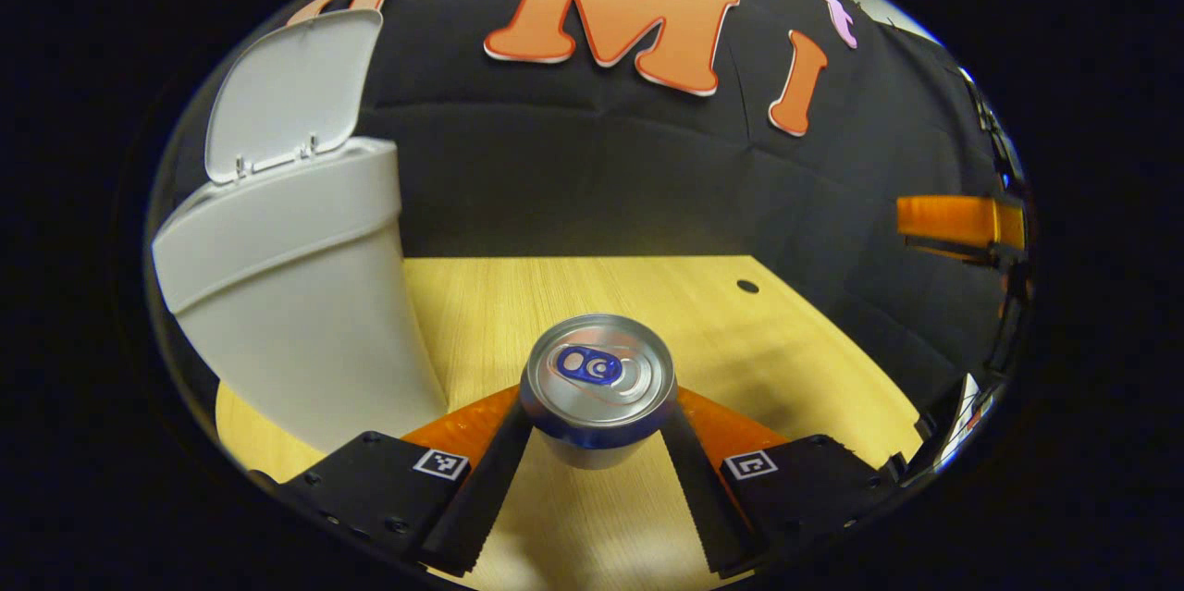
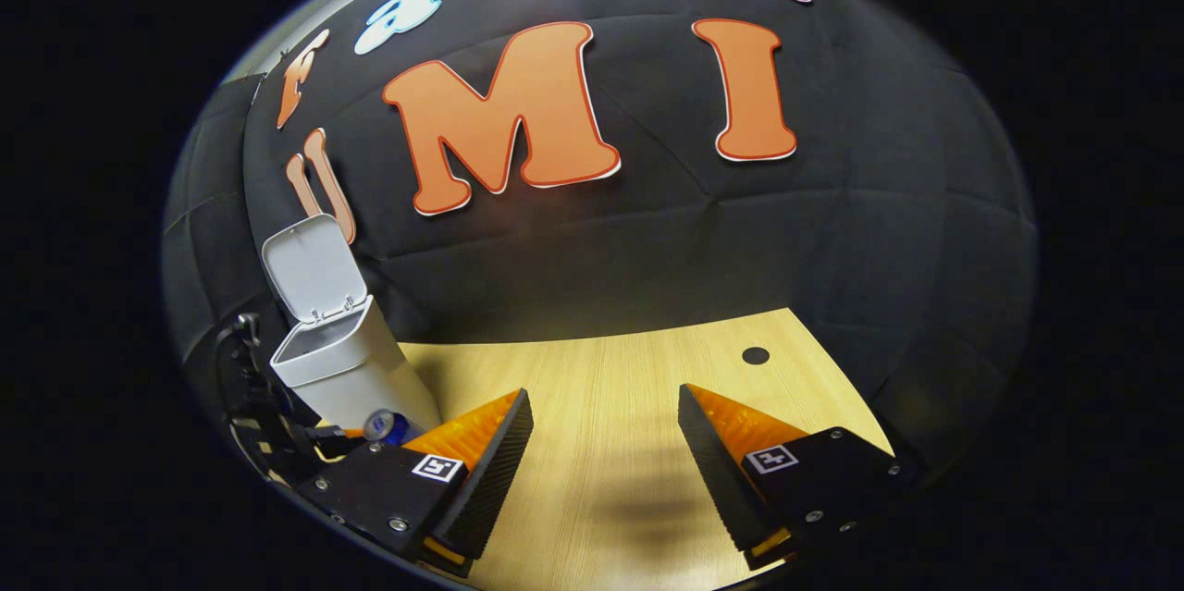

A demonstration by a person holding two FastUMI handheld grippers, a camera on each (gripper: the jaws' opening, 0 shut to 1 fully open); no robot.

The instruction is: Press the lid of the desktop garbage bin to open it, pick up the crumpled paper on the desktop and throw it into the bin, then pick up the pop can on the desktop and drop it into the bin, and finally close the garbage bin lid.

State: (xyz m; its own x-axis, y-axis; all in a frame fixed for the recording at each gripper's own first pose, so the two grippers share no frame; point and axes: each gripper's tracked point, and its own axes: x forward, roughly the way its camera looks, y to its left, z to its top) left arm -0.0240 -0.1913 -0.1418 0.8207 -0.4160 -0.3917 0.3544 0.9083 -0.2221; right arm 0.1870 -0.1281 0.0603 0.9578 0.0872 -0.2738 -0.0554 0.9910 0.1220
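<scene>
Left gripper view, left to right: garbage bin (image 1: 296,295) stands on the desktop (image 1: 647,295) at the left, lid (image 1: 291,92) swung up and standing open behind the rim. I can't see inside it from this angle, so I can't tell where the crumpled paper is. Just right of the bin, dead centre – pop can (image 1: 599,387), upright, top facing the camera. My left gripper (image 1: 599,443) has it: both fingers press on the can's sides, one on each flank, jaws narrowed to the can's width. The can looks raised off the wood, though I can't be sure of that. Small dark hole (image 1: 747,286) in the desktop farther right, near the back edge. At the far right edge, part of my other gripper's finger (image 1: 957,221) shows, well apart from the can.

Right gripper view, left to right: the left tool and the hand region sit at the far left edge, too dark to resolve. Bin (image 2: 347,369) next to it, lid (image 2: 314,272) up. The can (image 2: 387,426) peeks out low beside the bin's base, mostly hidden behind my own finger. My right gripper (image 2: 606,471) – jaws spread wide, nothing between them, bare wood under the gap. Same dark hole (image 2: 756,355) in the desktop (image 2: 601,369) toward the right rear.
</scene>
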